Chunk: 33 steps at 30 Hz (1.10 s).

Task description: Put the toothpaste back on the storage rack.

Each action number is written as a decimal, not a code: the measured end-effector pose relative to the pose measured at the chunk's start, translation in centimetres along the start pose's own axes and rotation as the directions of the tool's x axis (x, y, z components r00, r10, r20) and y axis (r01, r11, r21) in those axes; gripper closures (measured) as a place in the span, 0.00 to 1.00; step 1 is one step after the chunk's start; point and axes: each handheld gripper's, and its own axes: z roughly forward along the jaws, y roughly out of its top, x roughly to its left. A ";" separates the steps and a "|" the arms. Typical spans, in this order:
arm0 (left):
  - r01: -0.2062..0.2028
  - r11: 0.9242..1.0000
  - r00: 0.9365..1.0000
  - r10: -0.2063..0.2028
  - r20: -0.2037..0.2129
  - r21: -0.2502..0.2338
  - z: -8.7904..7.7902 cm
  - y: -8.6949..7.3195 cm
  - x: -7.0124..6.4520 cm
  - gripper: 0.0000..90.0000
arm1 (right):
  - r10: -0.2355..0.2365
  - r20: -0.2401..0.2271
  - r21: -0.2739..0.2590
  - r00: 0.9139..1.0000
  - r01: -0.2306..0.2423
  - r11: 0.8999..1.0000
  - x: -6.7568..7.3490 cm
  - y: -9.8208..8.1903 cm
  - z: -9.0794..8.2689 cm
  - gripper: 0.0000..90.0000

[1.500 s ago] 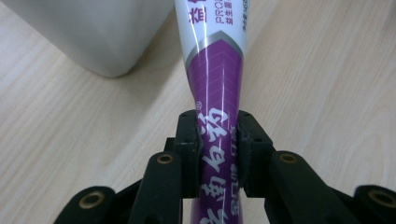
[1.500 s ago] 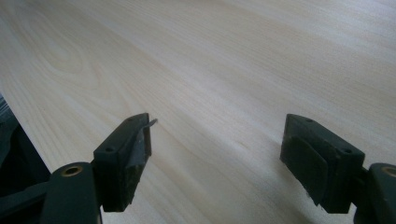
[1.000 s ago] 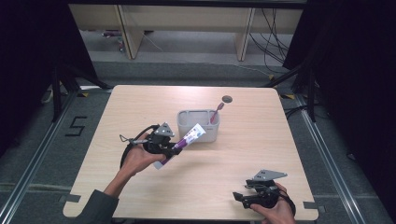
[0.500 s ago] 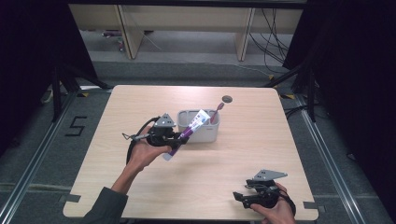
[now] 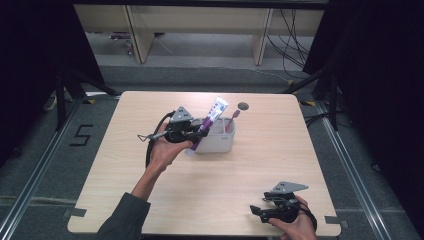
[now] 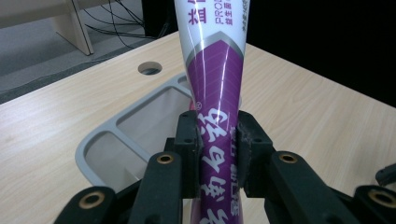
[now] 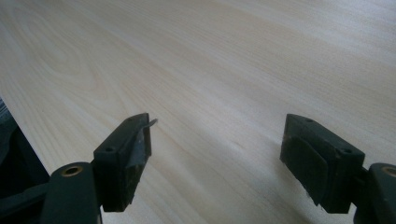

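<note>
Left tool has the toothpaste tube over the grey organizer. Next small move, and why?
Probably lower it straight down into an open compartment. The left tool is shut on the toothpaste tube, which stands tilted above the grey organizer; the pink toothbrush already stands in the organizer, and the right tool rests open near the table's front edge.

High view overhead; tongs views close, sharing table (image 5: 150,165)

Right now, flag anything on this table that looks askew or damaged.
Nothing looks damaged. The toothpaste tube leans at a slant over the grey organizer, but only because the left gripper holds it. A toothbrush stands inside.
</note>
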 end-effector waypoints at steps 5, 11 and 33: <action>-0.005 1.000 1.000 0.005 -0.014 -0.022 0.6 0.7 0.0 0.81 | -0.004 0.000 -0.004 1.000 0.004 1.000 -0.1 0.0 0.0 0.28; -0.006 0.999 0.999 0.005 -0.032 -0.038 1.1 1.7 -0.3 0.81 | -0.028 -0.001 -0.011 1.000 0.028 1.000 -0.2 0.0 0.1 0.28; -0.007 0.993 0.997 -0.002 -0.081 -0.119 4.6 4.4 -0.1 0.81 | -0.006 -0.001 -0.018 1.000 0.006 1.000 -0.2 0.0 0.0 0.28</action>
